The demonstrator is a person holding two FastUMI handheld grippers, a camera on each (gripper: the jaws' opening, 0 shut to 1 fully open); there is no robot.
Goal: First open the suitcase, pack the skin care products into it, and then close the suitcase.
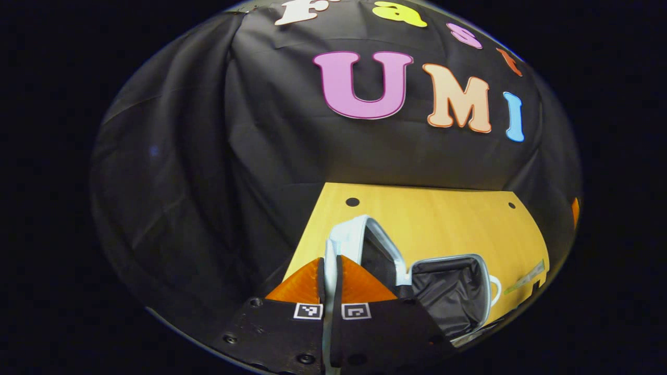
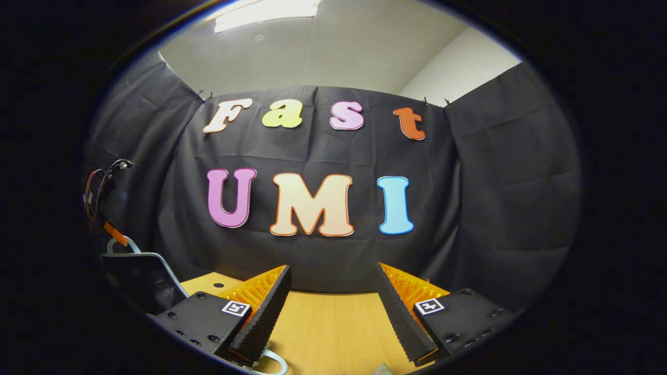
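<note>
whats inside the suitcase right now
The open suitcase shows dark lining and no products in the part visible. The left gripper, shut on its lid, covers its near side.

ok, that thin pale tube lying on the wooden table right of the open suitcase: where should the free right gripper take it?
Judging from the left gripper view: mid-length on the thin pale tube, from above, fingers across its narrow width. It lies flat on the wooden table, apart from the suitcase. The right gripper is open.

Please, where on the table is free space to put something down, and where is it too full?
Free: the bare table between the open suitcase and the black cloth wall; also the wood ahead of the open right gripper. Crowded: near the left gripper, fingers shut on the suitcase lid.
</note>
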